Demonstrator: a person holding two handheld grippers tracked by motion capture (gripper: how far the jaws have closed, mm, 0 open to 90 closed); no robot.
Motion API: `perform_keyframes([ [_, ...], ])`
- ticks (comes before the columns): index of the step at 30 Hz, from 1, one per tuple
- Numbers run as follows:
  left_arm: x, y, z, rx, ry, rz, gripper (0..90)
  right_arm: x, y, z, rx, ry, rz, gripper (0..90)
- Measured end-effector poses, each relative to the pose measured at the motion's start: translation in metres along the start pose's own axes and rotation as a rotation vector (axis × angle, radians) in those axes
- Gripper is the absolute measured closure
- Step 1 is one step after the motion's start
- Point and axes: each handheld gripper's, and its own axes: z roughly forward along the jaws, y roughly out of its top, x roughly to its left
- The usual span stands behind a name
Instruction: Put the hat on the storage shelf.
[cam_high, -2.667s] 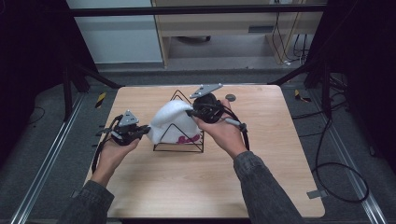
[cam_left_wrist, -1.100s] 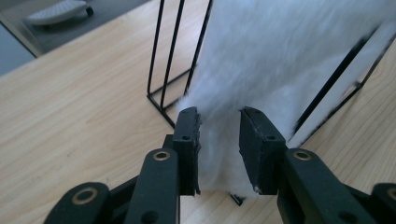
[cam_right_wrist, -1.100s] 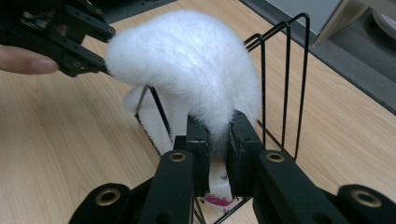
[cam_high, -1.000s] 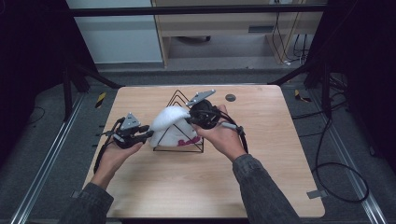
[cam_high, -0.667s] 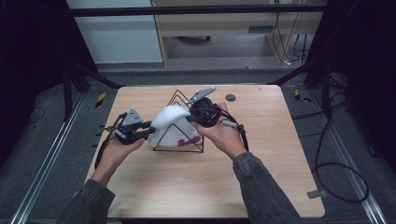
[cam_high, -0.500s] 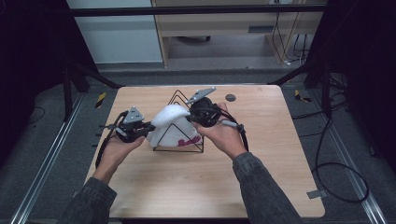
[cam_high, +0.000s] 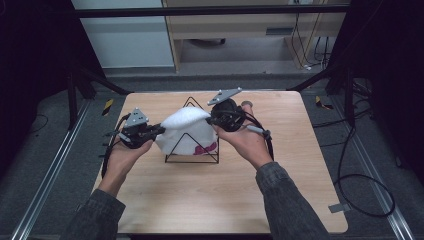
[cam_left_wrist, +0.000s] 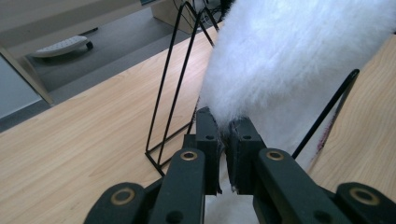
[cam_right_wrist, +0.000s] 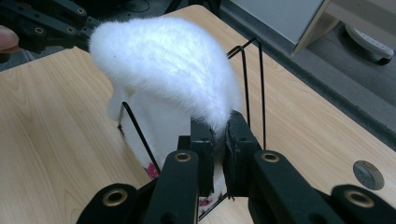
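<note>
While both tongs, left (cam_high: 150, 131) and right (cam_high: 216, 119), pinch opposite edges of the fluffy white cloth (cam_high: 186, 129), we see it draped over the black triangular wire rack (cam_high: 192, 156) mid-counter (cam_high: 200, 200); releasing it apparently remains.

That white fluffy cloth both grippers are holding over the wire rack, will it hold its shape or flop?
Probably floppy: the white fluffy cloth sags between the left hand-held gripper and the right hand-held gripper, draping over the wire rack. It seems light, since small pinches at its edges carry it.
</note>
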Motion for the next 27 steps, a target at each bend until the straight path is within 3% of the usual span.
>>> perform_keyframes([
  [5, 0.0, 0.012, -0.005, -0.018, 0.015, 0.022, 84.1, -0.005, 0.005, -0.005, -0.017, -0.015, 0.009, 84.2],
  [10, -0.002, 0.01, 0.003, 0.034, 0.025, 0.06, 84.2, -0.006, 0.0, -0.004, -0.002, -0.011, 0.014, 84.0],
  [18, 0.004, -0.009, 0.014, 0.08, 0.001, 0.01, 84.0, 0.002, -0.019, 0.016, 0.053, 0.018, 0.005, 82.9],
  [22, 0.005, -0.011, 0.012, 0.09, -0.012, 0.007, 79.7, 0.005, -0.018, 0.018, 0.047, 0.044, 0.021, 69.7],
  [27, 0.003, -0.017, 0.001, 0.065, 0.007, 0.001, 62.5, 0.01, -0.016, 0.008, 0.032, 0.062, 0.009, 56.5],
])
